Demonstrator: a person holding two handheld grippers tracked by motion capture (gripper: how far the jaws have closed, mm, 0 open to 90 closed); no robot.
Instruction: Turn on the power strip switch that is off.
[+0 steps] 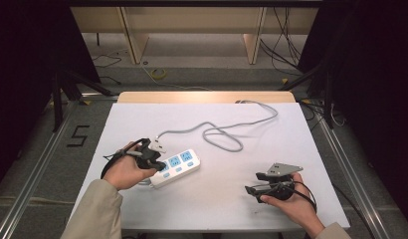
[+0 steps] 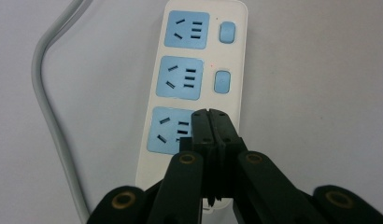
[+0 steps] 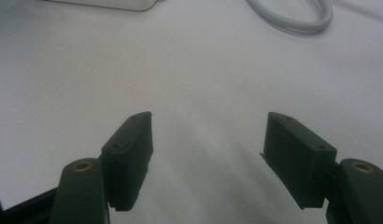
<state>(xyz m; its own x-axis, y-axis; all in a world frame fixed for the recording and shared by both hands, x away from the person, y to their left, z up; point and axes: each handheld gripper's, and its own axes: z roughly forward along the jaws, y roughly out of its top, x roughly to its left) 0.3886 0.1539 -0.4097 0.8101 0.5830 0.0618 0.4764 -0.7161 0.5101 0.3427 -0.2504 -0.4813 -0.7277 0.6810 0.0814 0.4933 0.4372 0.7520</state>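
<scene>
A white power strip (image 1: 178, 168) with three blue sockets (image 2: 180, 77) and blue switches (image 2: 222, 81) lies at the table's left. My left gripper (image 1: 158, 163) is shut, with nothing between its jaws. Its tips (image 2: 209, 116) are over the strip's nearest socket, beside where that socket's switch is hidden. The strip's grey cable (image 1: 219, 133) loops across the middle of the table and runs off the far edge. My right gripper (image 1: 255, 182) rests low at the front right, open and holding nothing, above bare white table (image 3: 208, 122).
The white table top (image 1: 271, 144) has free room at its middle and right. A loop of the cable (image 3: 292, 18) lies ahead of the right gripper. Beyond the table stand wooden shelves (image 1: 192, 30) and floor cables (image 1: 281, 50).
</scene>
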